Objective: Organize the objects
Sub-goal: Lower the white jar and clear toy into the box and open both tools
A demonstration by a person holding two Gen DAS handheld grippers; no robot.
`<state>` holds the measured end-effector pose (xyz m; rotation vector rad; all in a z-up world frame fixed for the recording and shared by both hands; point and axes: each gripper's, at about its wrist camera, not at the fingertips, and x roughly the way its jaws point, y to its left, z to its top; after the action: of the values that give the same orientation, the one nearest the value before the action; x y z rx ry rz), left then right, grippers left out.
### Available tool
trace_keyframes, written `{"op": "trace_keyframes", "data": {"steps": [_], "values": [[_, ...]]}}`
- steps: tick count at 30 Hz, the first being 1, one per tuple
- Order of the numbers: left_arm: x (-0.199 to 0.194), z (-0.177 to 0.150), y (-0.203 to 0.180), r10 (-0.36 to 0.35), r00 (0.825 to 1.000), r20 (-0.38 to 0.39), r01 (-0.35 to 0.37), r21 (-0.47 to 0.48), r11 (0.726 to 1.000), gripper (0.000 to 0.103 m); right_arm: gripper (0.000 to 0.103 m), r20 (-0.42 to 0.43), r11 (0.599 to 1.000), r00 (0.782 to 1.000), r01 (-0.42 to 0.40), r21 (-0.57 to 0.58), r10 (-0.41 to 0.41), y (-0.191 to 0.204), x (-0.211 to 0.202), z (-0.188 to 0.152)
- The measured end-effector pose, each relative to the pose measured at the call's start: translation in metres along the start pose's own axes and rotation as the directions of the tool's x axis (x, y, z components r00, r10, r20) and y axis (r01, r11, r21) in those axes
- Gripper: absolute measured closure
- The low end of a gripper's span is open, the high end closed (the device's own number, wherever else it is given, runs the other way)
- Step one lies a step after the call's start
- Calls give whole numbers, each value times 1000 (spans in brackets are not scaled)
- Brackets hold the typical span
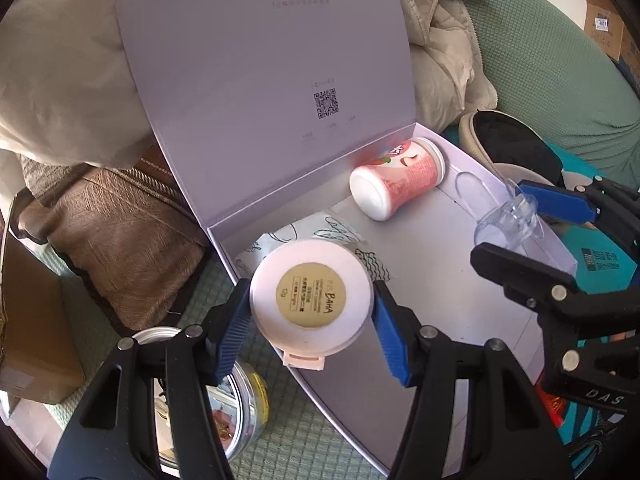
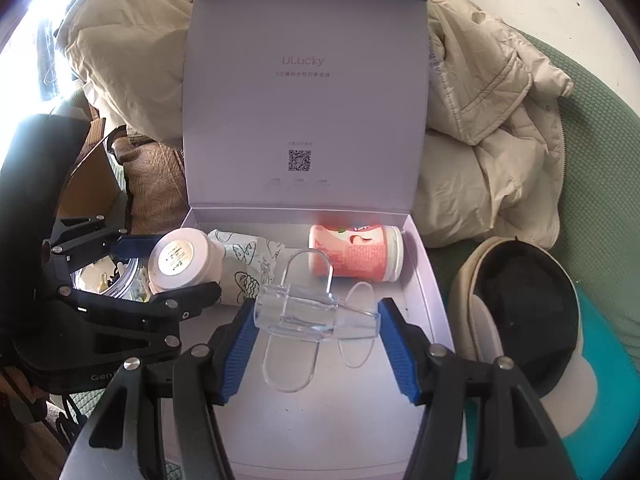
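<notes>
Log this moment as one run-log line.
left gripper: shut on white compact | right gripper: shut on clear container | pink cup: lying in open box

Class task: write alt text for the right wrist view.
The right gripper holds a clear plastic container over an open lilac box containing a pink cup lying on its side. Beside it, the left gripper holds a round white jar.

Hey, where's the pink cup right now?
The pink cup lies on its side in the box, at the back right corner under the raised lid, right of the patterned pouch.
</notes>
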<state>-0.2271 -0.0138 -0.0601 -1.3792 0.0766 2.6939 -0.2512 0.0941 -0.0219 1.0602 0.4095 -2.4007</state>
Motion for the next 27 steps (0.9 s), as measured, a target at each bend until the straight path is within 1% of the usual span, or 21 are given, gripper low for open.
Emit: {"op": "trace_keyframes", "data": {"steps": [2,7,13,21,27], "values": [[0,-1,-2,-8,1000,9,8,11,1000,46,42,-9,1000,1000,0,-1,0,0,4,0],[5,-2,-3,-31,1000,2,31,13,999,46,42,-24,1000,1000,2,-2,-2,-4,10,-2],[12,-1,-6,-8,1000,8,7,32,999,46,42,-68,1000,998,-3,2,3,-13,29,-4],[16,-4,-8,2,1000,8,-2,53,999,46,42,-80,1000,997,-20,18,22,-18,39,-11],[18,-5,-8,-4,1000,14,3,58,998,46,41,-124,1000,992,-22,-3,21,-17,48,-16]]}}
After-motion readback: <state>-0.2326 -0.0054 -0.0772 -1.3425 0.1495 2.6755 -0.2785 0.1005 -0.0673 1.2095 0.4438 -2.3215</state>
